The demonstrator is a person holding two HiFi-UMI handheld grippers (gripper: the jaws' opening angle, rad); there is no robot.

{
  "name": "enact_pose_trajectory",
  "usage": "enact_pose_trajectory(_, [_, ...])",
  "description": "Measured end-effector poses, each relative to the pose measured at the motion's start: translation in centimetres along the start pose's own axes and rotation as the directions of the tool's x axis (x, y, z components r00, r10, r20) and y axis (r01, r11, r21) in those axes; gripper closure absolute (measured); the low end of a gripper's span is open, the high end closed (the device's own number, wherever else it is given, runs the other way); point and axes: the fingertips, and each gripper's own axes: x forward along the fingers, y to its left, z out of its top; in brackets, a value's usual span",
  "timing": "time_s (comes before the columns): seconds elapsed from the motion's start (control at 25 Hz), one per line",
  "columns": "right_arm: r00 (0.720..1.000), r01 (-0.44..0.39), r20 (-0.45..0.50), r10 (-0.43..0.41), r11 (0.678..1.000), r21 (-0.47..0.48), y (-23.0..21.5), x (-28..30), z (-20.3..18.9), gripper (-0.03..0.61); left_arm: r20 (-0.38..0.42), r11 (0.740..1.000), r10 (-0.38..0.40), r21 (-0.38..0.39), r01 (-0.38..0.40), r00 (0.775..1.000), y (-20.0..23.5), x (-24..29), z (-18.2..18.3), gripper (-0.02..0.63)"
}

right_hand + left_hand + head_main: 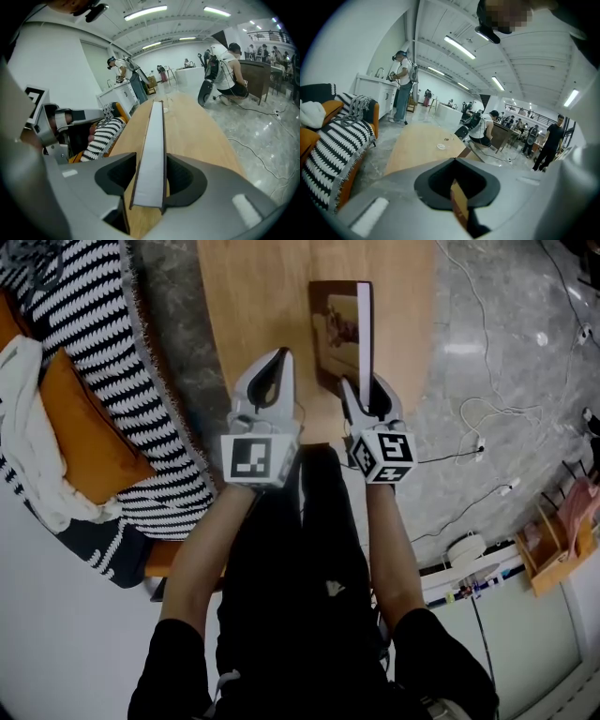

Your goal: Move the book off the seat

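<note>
book (339, 329), hardback, tilted on edge at the wooden table's (253, 306) near end: likely stiff, fairly heavy, best pinched across both covers; right gripper (366, 385) straddles it, jaws slack; left gripper (277, 360) beside, closed, empty.

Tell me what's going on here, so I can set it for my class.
A person holds a gripper in each hand. The book stands on edge on the wooden table, not on the sofa, and sits between the jaws of the right gripper. A gap shows beside one jaw, so they look loosened rather than clamped. The left gripper hovers alongside, empty, with its jaws together.
</note>
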Motion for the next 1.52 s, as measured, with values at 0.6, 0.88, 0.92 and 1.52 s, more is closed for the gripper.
enact_pose_trajectory(0.6, [0.996,-0.043,-0.077,0.047,0.998,0.051,-4.5,0.7,-1.3,0.368,0.015,1.000,0.022,-0.005,-0.022,1.000,0.6,1.9,0.6,0.608])
enact_pose_trajectory(0.88, [0.990,-0.108,-0.082,0.117,0.989,0.098,-6.1,1.1,-2.0,0.353,0.009,1.000,0.015,0.000,-0.015,1.000,0.7,2.0,0.4,0.607])
enact_pose_trajectory(0.92, [0.988,-0.115,-0.086,0.124,0.988,0.103,-6.3,1.2,-2.2,0.350,0.007,1.000,0.015,-0.001,-0.015,1.000,0.7,2.0,0.3,0.609])
enact_pose_trajectory(1.52, [0.980,-0.139,-0.114,0.163,0.972,0.191,-8.3,2.6,-4.6,0.304,0.002,1.000,0.010,-0.011,-0.010,1.000,1.2,2.3,-0.1,0.608])
